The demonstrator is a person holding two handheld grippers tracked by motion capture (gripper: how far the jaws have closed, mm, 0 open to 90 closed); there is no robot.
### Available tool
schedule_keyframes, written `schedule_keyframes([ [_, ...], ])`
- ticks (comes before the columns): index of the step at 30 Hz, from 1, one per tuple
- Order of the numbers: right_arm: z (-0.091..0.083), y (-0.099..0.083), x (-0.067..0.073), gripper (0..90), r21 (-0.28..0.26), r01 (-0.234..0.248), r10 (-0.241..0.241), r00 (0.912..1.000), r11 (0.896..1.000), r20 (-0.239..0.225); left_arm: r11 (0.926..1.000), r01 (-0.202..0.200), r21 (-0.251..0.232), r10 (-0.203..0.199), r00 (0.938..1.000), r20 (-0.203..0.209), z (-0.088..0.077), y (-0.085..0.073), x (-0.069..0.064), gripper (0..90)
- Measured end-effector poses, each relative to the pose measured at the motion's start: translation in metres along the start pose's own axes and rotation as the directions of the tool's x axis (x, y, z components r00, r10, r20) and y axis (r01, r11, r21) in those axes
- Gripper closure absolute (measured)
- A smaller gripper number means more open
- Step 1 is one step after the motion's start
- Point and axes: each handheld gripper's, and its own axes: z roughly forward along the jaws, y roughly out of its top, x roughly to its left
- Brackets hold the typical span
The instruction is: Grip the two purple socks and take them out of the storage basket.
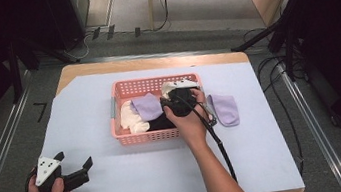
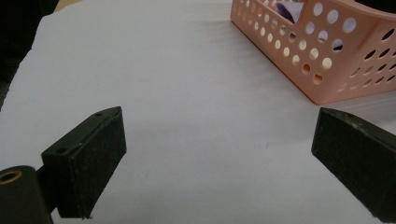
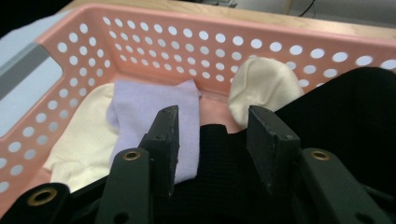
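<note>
The left gripper (image 1: 74, 165) rested low near the table's (image 1: 135, 181) front left corner, its jaws spread wide over bare white cover, gripping nothing. To its right sat a pink perforated basket (image 1: 159, 135) holding a cream sock (image 1: 131, 119), a lilac sock (image 1: 147, 105) and a black garment (image 3: 345, 116). The right gripper (image 3: 212, 140) reached into the basket, jaws partly open astride the black garment's edge, one fingertip (image 3: 168, 135) over the lilac sock. Another lilac sock (image 1: 226, 108) lay just right of the basket.

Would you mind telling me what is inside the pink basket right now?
The pink basket holds a lilac sock, cream socks and black fabric, with the right gripper reaching in. Anything beneath the black fabric is covered.
</note>
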Motion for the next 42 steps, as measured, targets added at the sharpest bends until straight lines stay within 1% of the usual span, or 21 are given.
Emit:
schedule_keyframes([
  [3, 0.006, 0.003, 0.003, 55.2, 0.041, -0.008, 0.008, 0.9999, 0.999, 0.009, 1.0000, 0.000, 0.000, 0.000, 1.0000, 0.000, 0.000, 0.000, 0.000, 3.8],
  [5, 0.009, 0.006, 0.005, 55.5, 0.061, -0.022, 0.022, 0.9997, 0.998, -0.005, 1.0000, 0.000, 0.002, 0.000, 1.0000, -0.001, 0.000, 0.000, 0.000, 3.8],
  [7, 0.012, 0.008, 0.008, 55.5, 0.082, -0.022, 0.023, 0.9997, 0.996, -0.011, 1.0000, -0.001, 0.002, 0.001, 1.0000, -0.002, 0.000, 0.000, 0.000, 3.8],
  [9, 0.017, 0.009, 0.012, 55.3, 0.123, -0.026, 0.029, 0.9993, 0.992, -0.023, 1.0000, 0.000, 0.002, 0.000, 1.0000, -0.001, 0.000, 0.000, 0.000, 3.8],
  [10, 0.020, 0.009, 0.014, 55.1, 0.154, -0.024, 0.027, 0.9994, 0.988, -0.022, 1.0000, 0.000, 0.002, 0.000, 1.0000, -0.001, 0.000, 0.000, 0.000, 3.8],
  [12, 0.027, 0.010, 0.017, 55.1, 0.225, -0.017, 0.021, 0.9996, 0.974, -0.018, 1.0000, 0.000, 0.002, 0.000, 1.0000, -0.001, 0.000, 0.000, 0.000, 3.9],
  [13, 0.029, 0.010, 0.018, 55.1, 0.252, -0.002, 0.006, 0.9999, 0.968, -0.012, 1.0000, 0.000, 0.002, 0.000, 1.0000, -0.001, 0.000, 0.000, 0.000, 3.8],
  [14, 0.031, 0.011, 0.019, 54.7, 0.275, -0.002, 0.005, 1.0000, 0.961, -0.009, 1.0000, 0.000, 0.002, 0.000, 1.0000, -0.001, 0.000, 0.000, 0.000, 3.8],
  [19, 0.041, 0.012, 0.019, 48.7, 0.378, -0.017, 0.016, 0.9999, 0.925, 0.006, 1.0000, 0.000, 0.002, 0.000, 1.0000, -0.001, 0.000, 0.000, 0.000, 3.8],
  [20, 0.042, 0.012, 0.019, 48.5, 0.399, -0.032, 0.029, 0.9995, 0.916, 0.013, 1.0000, 0.000, 0.001, 0.000, 1.0000, -0.002, 0.000, 0.000, 0.000, 3.8],
  [21, 0.044, 0.013, 0.018, 48.6, 0.417, -0.028, 0.026, 0.9996, 0.909, 0.009, 1.0000, 0.000, 0.001, 0.000, 1.0000, -0.002, 0.000, 0.000, 0.000, 3.8],
  [22, 0.046, 0.013, 0.018, 49.4, 0.437, -0.028, 0.027, 0.9996, 0.899, 0.009, 1.0000, 0.001, 0.000, -0.001, 1.0000, -0.002, 0.000, 0.000, 0.000, 3.9],
  [23, 0.047, 0.013, 0.019, 52.0, 0.446, -0.017, 0.016, 0.9999, 0.895, 0.004, 1.0000, 0.001, 0.000, -0.001, 1.0000, -0.002, 0.000, 0.000, 0.000, 3.8],
  [25, 0.047, 0.013, 0.020, 59.6, 0.454, -0.010, 0.013, 0.9999, 0.891, -0.004, 1.0000, 0.001, 0.001, -0.001, 1.0000, -0.002, 0.000, 0.000, 0.000, 3.8],
  [27, 0.046, 0.013, 0.020, 69.0, 0.444, 0.002, 0.009, 0.9997, 0.896, -0.022, 1.0000, 0.001, 0.000, -0.001, 1.0000, -0.005, 0.000, 0.000, -0.001, 3.8],
  [29, 0.043, 0.013, 0.019, 79.5, 0.414, 0.006, 0.016, 0.9986, 0.910, -0.051, 1.0000, 0.001, -0.002, -0.001, 1.0000, -0.005, 0.000, 0.000, -0.001, 3.8],
  [30, 0.042, 0.012, 0.019, 82.8, 0.400, 0.001, 0.025, 0.9978, 0.916, -0.062, 1.0000, 0.001, -0.001, -0.001, 1.0000, -0.005, 0.000, 0.000, -0.001, 3.8],
  [31, 0.040, 0.012, 0.018, 85.4, 0.383, 0.010, 0.024, 0.9962, 0.924, -0.084, 1.0000, 0.002, -0.002, -0.002, 1.0000, -0.005, 0.000, 0.000, -0.001, 3.8],
  [35, 0.035, 0.010, 0.021, 87.9, 0.320, 0.033, 0.007, 0.9925, 0.947, -0.122, 1.0000, 0.001, -0.001, -0.001, 1.0000, -0.004, 0.000, 0.000, -0.001, 3.8],
  [38, 0.028, 0.009, 0.020, 88.3, 0.240, 0.033, 0.003, 0.9895, 0.970, -0.144, 1.0000, 0.001, 0.000, -0.001, 1.0000, -0.002, 0.000, 0.000, -0.001, 3.8],
  [42, 0.020, 0.009, 0.020, 88.5, 0.152, 0.042, -0.020, 0.9890, 0.987, -0.147, 1.0000, 0.000, 0.002, 0.000, 1.0000, -0.001, 0.000, 0.000, 0.000, 3.8],
])
